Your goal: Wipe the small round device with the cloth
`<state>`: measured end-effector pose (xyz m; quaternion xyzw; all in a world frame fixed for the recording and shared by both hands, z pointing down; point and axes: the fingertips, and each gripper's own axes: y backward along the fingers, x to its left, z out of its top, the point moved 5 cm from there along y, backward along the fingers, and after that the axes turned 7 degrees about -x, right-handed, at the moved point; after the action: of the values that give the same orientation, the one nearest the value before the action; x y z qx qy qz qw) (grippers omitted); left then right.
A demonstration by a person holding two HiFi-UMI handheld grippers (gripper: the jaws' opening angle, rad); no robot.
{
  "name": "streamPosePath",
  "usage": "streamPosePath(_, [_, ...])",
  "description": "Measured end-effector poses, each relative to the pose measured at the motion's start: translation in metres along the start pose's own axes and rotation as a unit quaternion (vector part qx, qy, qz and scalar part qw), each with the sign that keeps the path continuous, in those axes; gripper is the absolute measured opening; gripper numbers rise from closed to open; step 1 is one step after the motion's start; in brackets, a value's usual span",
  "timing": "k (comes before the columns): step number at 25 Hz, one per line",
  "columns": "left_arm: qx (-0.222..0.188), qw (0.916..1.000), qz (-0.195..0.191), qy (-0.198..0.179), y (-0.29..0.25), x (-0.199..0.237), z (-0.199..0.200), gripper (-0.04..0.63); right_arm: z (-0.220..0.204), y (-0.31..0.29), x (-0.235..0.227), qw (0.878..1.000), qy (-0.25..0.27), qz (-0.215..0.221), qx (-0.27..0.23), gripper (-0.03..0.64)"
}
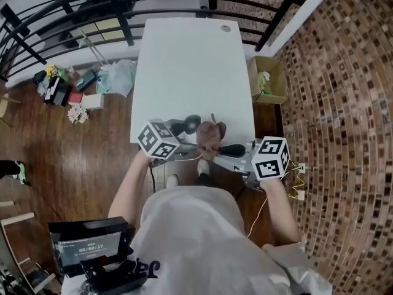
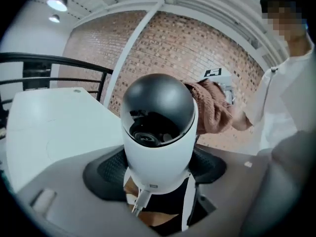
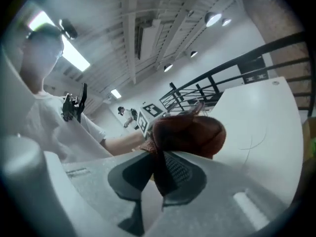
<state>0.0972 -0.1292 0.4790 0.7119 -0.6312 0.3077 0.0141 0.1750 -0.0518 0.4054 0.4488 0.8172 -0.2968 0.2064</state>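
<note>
**Cloth meets dome as the wipe gets under way**

Closest to the camera, at the person's lower left, a timer screen (image 1: 91,248) sits on a dark stand. Just beyond the person's white top, both tools are raised over the near edge of the white table (image 1: 190,66).

The left gripper (image 2: 157,174) is clenched wide around the white body of the small round device (image 2: 158,127). It holds the device clear of the tabletop with the dark grey dome tipped towards its own camera. A short white plug hangs from the device's base.

The right gripper (image 3: 158,174) is clamped on a bunched reddish-brown cloth (image 3: 190,135), a fold of it pinched between the pads. Seen from the left gripper view, the cloth lies against the far right flank of the dome, touching or all but touching it.

Wiping appears to have begun, with most of the dome and the white shell probably not yet covered. The next move calls for drawing the cloth across the curved top while the left hand turns the device to offer fresh surface. The hold needs to be firm enough that the smooth shell does not slip.

Farther off, a cardboard box (image 1: 268,78) stands beside the table on the wooden floor. Behind it run a black railing (image 1: 73,17) and a brick wall (image 1: 344,103).
</note>
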Motion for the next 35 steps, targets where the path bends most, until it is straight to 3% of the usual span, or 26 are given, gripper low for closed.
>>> streamPosePath(3, [-0.050, 0.9983, 0.015, 0.025, 0.005, 0.017, 0.002, 0.397, 0.002, 0.020, -0.032, 0.996, -0.033, -0.064, -0.055, 0.035])
streamPosePath(5, [-0.068, 0.9959, 0.054, 0.026, 0.006, 0.036, 0.000, 0.397, -0.008, 0.027, -0.053, 0.989, -0.067, -0.103, -0.085, 0.035])
streamPosePath(9, [-0.061, 0.9857, 0.156, 0.011, -0.004, 0.085, -0.024, 0.397, -0.041, 0.029, -0.076, 0.972, -0.140, -0.135, -0.129, 0.035])
streamPosePath(14, [-0.036, 0.9683, 0.247, -0.005, -0.032, 0.134, -0.070, 0.397, -0.080, 0.021, -0.084, 0.964, -0.179, -0.152, -0.121, 0.035])
streamPosePath(16, [-0.025, 0.9638, 0.264, -0.026, -0.048, 0.150, -0.086, 0.397, -0.092, 0.020, -0.088, 0.962, -0.191, -0.158, -0.118, 0.035])
streamPosePath(20, [-0.002, 0.9654, 0.255, -0.052, -0.071, 0.161, -0.110, 0.397, -0.106, 0.021, -0.096, 0.959, -0.205, -0.161, -0.109, 0.035])
streamPosePath(26, [0.023, 0.9530, 0.275, -0.125, -0.083, 0.163, -0.125, 0.400, -0.089, 0.024, -0.112, 0.968, -0.173, -0.162, -0.085, 0.035])
streamPosePath(32, [-0.023, 0.9541, 0.288, -0.079, -0.059, 0.151, -0.123, 0.456, -0.013, 0.011, -0.160, 0.983, -0.074, -0.165, -0.029, 0.035])
streamPosePath(35, [-0.045, 0.9484, 0.306, -0.068, -0.030, 0.145, -0.127, 0.459, 0.029, -0.023, -0.204, 0.986, -0.022, -0.159, 0.056, 0.035])
